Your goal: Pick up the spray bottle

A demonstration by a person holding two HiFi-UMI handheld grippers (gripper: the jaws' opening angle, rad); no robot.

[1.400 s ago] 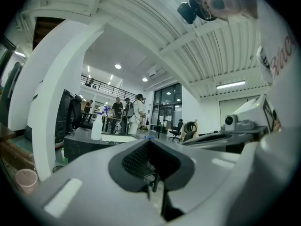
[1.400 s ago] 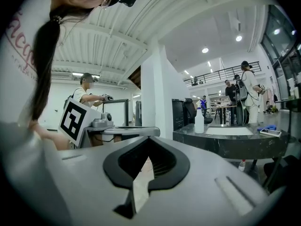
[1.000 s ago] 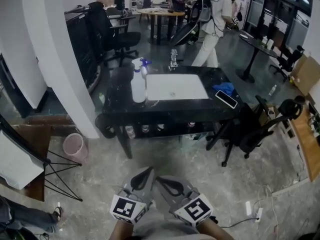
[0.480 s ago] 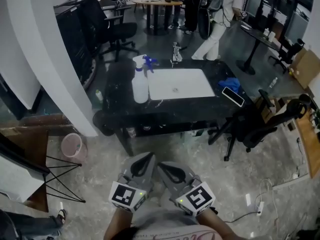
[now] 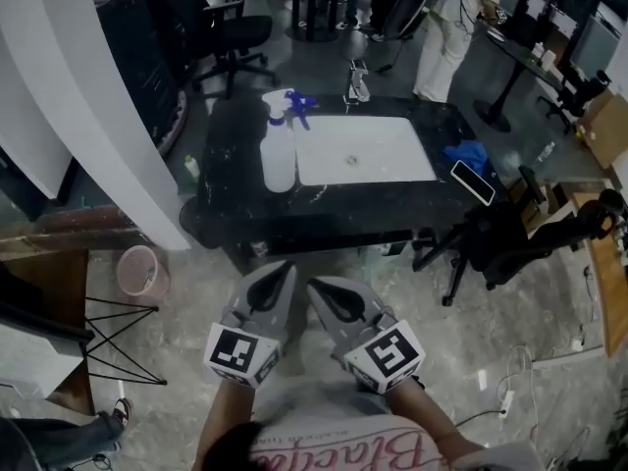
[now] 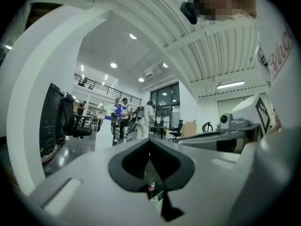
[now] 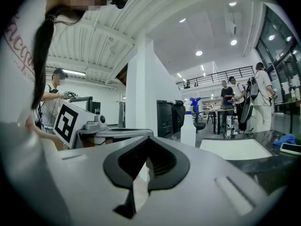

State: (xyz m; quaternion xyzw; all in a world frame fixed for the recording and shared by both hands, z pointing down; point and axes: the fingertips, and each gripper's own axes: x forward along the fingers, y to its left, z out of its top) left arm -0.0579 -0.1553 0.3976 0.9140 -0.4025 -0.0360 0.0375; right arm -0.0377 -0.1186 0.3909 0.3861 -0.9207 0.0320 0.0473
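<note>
The white spray bottle [image 5: 278,155] with a blue trigger stands upright on the left part of the black table [image 5: 235,209], beside a white mat [image 5: 365,151]. My left gripper [image 5: 286,269] and right gripper [image 5: 314,287] are held side by side over the floor, well short of the table's near edge. Both are shut with nothing in them. In the left gripper view the spray bottle [image 6: 104,133] stands far ahead, left of the left gripper [image 6: 149,142]. In the right gripper view the spray bottle [image 7: 188,126] stands ahead, right of the right gripper [image 7: 147,141].
A phone [image 5: 472,182] and a blue cloth [image 5: 466,154] lie at the table's right end. A black office chair [image 5: 510,243] stands to the right, a white pillar [image 5: 93,96] and a pink bin [image 5: 141,271] to the left. People stand beyond the table.
Both grippers have moved forward together toward the table, still shut. The table and the spray bottle now appear closer and lower in the head view.
</note>
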